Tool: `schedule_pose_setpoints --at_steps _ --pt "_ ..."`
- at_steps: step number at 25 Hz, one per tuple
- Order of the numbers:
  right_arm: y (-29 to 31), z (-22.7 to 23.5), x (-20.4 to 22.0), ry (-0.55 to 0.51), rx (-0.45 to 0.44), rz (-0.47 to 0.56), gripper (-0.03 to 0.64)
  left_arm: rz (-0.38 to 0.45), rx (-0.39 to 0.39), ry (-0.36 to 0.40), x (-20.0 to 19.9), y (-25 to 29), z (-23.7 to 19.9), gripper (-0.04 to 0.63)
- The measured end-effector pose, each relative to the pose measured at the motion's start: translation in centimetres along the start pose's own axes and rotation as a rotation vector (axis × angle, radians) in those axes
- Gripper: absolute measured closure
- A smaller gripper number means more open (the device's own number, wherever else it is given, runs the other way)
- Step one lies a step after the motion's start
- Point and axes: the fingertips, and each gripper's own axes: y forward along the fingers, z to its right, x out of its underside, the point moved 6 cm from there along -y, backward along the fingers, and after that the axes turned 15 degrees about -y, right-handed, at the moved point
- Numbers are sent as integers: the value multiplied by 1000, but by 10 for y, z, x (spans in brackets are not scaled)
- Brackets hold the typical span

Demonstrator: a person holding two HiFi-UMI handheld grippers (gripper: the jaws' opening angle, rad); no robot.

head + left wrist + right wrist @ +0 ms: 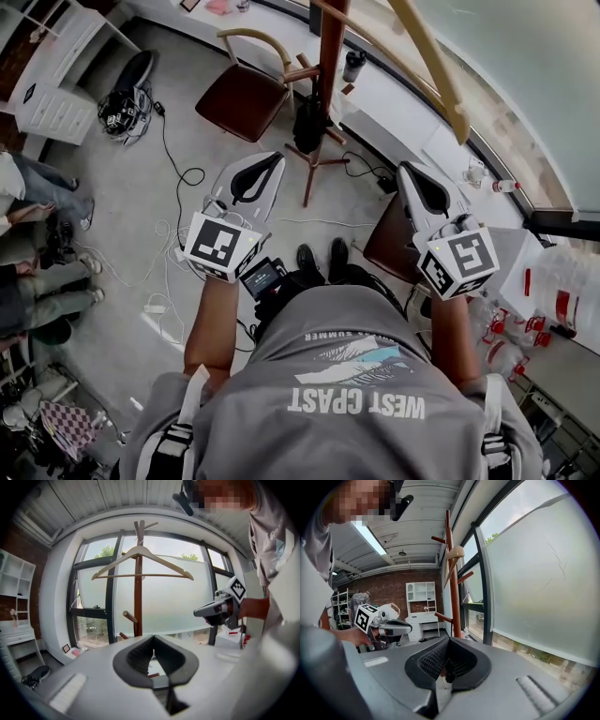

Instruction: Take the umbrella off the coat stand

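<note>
**Bottom of the head view.** A person [347,403] in a grey printed T-shirt. Both bare forearms reach up the frame, and each hand holds a tool.

**Centre-left.** The left gripper [275,161] has a white body and a marker cube [222,246] at the hand end. Its tips point toward the stand. In the left gripper view its black ribbed jaws meet at the tips, with nothing between them.

**Centre-right.** The right gripper [406,170] is of the same build. In the right gripper view its jaws are together and empty, and the stand's pole rises just past the tips.

**Floor, left of centre.** Loose black and white cables [174,174] trail over grey concrete.

**Upper centre.** The coat stand [330,47] is a brown wooden pole with angled pegs. Its feet splay on the floor ahead of both grippers and are clear of them.

**On the stand.** The umbrella [306,122] is dark and folded. It hangs against the pole low down, just above the feet. Neither gripper touches it.

**Top of the stand, left gripper view.** A pale wooden hanger [140,554] hangs across the pole.

**Upper left of the stand.** A chair [239,101] with a brown seat and a curved wooden back.

**Behind the stand.** A dark-framed window [168,597] with a frosted lower pane.

**Far upper left.** A white shelf unit [56,94]. At the left edge are the legs of seated bystanders [42,281].
</note>
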Motion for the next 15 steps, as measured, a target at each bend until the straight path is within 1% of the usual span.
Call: schedule_pose_setpoints --at_steps 10,15 --pt "29 32 2 4 -61 2 615 -2 -85 -38 -2 31 -18 594" --pt "42 43 12 7 -85 -7 615 -21 -92 -41 4 56 -28 594"
